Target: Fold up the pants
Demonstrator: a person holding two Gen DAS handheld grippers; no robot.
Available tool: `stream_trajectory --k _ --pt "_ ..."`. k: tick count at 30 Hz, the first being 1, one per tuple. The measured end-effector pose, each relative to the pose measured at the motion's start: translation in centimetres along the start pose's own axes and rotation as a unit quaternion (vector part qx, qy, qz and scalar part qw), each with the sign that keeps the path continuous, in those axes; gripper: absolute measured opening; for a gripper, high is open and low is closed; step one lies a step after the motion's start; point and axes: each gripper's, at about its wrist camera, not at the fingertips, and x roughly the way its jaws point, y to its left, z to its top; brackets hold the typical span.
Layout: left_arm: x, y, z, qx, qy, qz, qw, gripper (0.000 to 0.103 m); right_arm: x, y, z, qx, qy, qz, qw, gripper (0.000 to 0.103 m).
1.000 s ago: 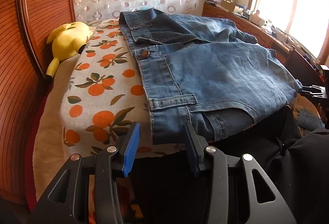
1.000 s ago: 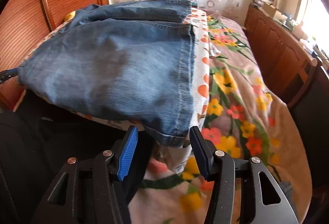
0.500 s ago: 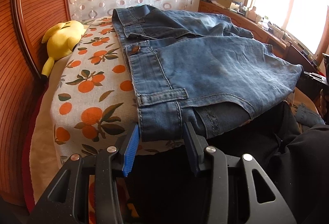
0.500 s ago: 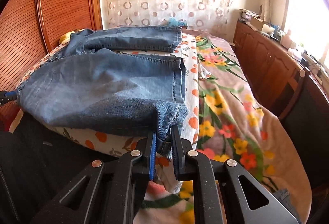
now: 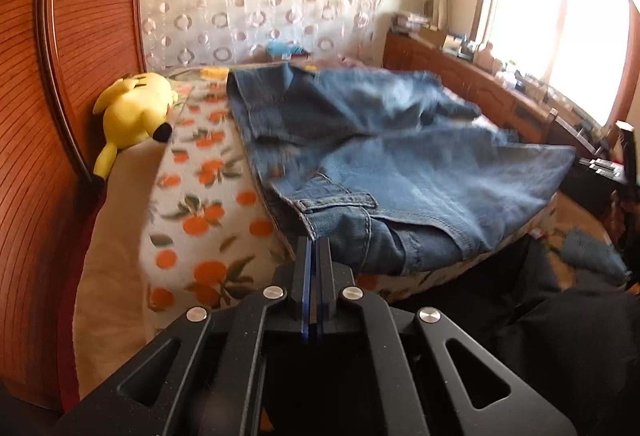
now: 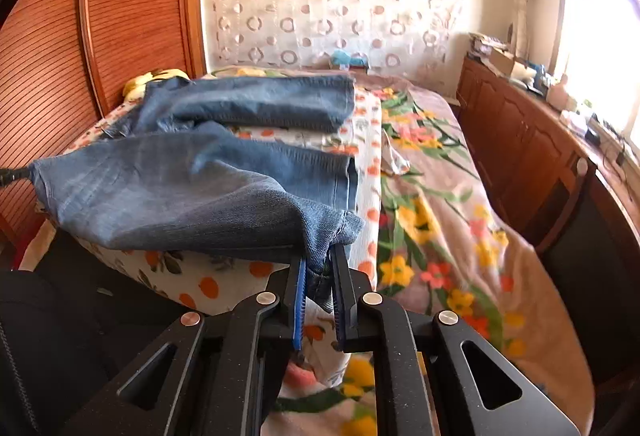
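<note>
Blue jeans point(image 5: 420, 172) lie folded across an orange-print cloth point(image 5: 200, 220) on the bed. My left gripper point(image 5: 314, 242) is at their near waistband corner, jaws closing flat together, the denim edge pinched at the tips and lifted. In the right wrist view the jeans point(image 6: 180, 192) hang taut from a far-left corner to my right gripper point(image 6: 320, 264), which is shut on the hem of the near leg and holds it off the bed. The far leg point(image 6: 260, 104) rests flat behind.
A yellow plush toy point(image 5: 136, 108) lies against the wooden headboard point(image 5: 80, 36). A floral blanket point(image 6: 440, 196) covers the right of the bed, with a wooden cabinet point(image 6: 520, 140) under a bright window beyond. A person's dark clothing point(image 5: 560, 336) fills the near side.
Both grippers went from open to shut, the right on the leg hem first, then the left on the waistband corner. Both have risen, lifting the near edge of the jeans.
</note>
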Motion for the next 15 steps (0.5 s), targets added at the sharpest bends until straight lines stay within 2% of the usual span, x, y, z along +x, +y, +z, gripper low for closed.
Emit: stream_trajectory --k 3,6,15 --pt "-2.2 -0.1 1.5 0.001 -0.013 0.004 0.9999 0.002 -1.7 0.1 1.0 -0.011 -0.005 0.002 1.000 0.010" --pt "-2.8 -0.4 2.9 0.012 -0.027 0.012 0.9995 0.002 -3.1 0.3 2.2 -0.029 -0.020 -0.007 0.999 0.010" --pt "1.7 0.7 11.2 0.030 -0.065 0.046 0.9964 0.002 -1.2 0.1 9.5 -0.065 -0.074 -0.024 0.995 0.010"
